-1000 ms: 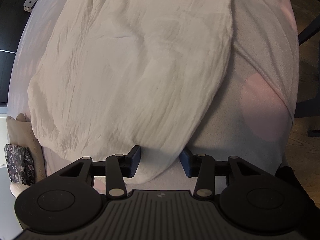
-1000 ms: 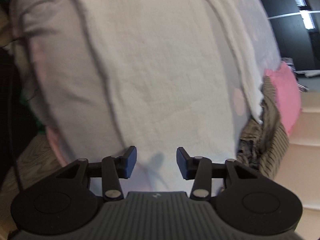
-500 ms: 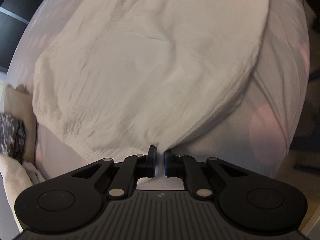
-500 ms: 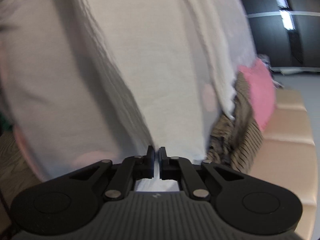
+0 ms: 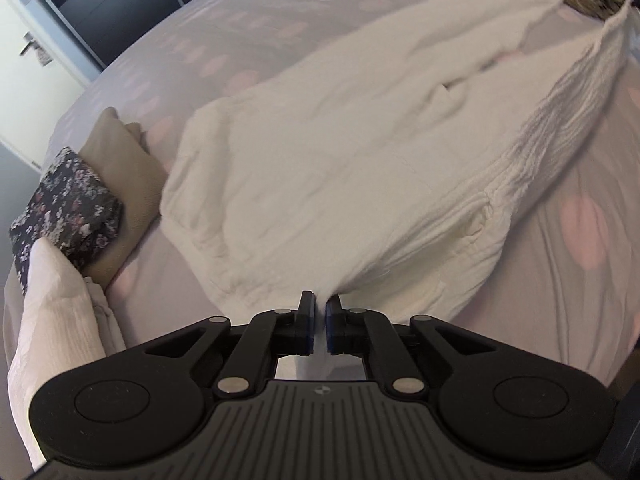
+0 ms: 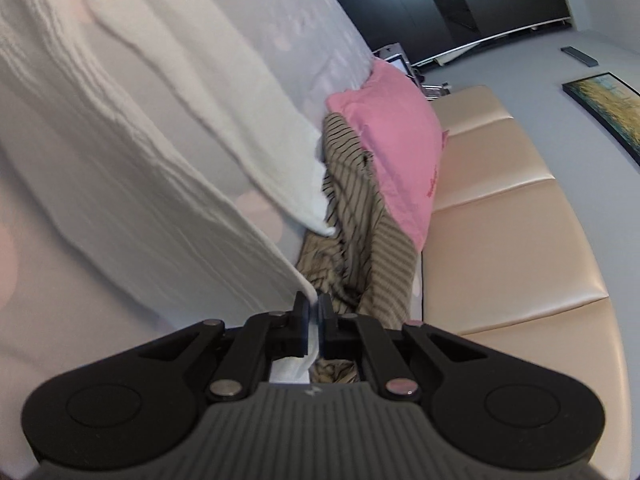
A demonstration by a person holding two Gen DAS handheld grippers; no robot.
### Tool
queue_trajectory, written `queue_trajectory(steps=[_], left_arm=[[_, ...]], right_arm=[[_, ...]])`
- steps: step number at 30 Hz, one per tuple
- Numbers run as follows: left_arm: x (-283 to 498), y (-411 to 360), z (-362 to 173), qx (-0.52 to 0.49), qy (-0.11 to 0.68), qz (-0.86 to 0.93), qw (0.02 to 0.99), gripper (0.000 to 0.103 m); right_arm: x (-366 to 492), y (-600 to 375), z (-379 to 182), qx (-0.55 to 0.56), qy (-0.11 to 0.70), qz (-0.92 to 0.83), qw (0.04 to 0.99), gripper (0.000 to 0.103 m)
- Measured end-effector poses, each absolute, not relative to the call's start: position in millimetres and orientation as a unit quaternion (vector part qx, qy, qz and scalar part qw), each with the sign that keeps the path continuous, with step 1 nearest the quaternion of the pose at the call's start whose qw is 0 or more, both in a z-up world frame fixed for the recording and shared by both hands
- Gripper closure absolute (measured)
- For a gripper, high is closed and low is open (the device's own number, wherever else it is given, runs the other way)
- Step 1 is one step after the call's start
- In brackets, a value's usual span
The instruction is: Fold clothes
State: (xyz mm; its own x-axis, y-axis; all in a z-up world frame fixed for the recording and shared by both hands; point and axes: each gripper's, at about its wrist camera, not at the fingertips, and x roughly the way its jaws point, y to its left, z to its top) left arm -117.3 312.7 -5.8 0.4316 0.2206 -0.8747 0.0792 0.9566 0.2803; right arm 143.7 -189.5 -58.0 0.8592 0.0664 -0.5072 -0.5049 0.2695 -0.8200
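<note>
Left wrist view: white garment (image 5: pixel 340 168) blurred, far end cut off; its edges, formerly flat, are now lifted by both clamped grippers, left gripper (image 5: pixel 318 322) and right gripper (image 6: pixel 314 320).

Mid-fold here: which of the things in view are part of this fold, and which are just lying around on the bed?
In the job:
white garment, edge pinched by both grippers
left gripper
right gripper

Lying about:
striped garment
pink cloth
floral folded piece on a beige one
white folded item
bedsheet underneath
</note>
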Motion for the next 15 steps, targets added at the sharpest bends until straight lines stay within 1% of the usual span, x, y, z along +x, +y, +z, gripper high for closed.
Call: queue_trajectory(steps=[4, 12, 15], left_arm=[[-99.9, 326.2, 7.6, 0.118, 0.527, 0.054, 0.84, 0.1], [-39.3, 357.1, 18.4, 0.116, 0.52, 0.091, 0.841, 0.1], [-12.3, 371.0, 18.6, 0.119, 0.521, 0.104, 0.839, 0.1]], right_arm=[[164.9, -165.8, -50.8, -0.576, 0.183, 0.173, 0.778, 0.098], [217.3, -113.7, -47.8, -0.593, 0.176, 0.159, 0.769, 0.099], [242.8, -88.4, -40.5, -0.582, 0.177, 0.151, 0.779, 0.099]])
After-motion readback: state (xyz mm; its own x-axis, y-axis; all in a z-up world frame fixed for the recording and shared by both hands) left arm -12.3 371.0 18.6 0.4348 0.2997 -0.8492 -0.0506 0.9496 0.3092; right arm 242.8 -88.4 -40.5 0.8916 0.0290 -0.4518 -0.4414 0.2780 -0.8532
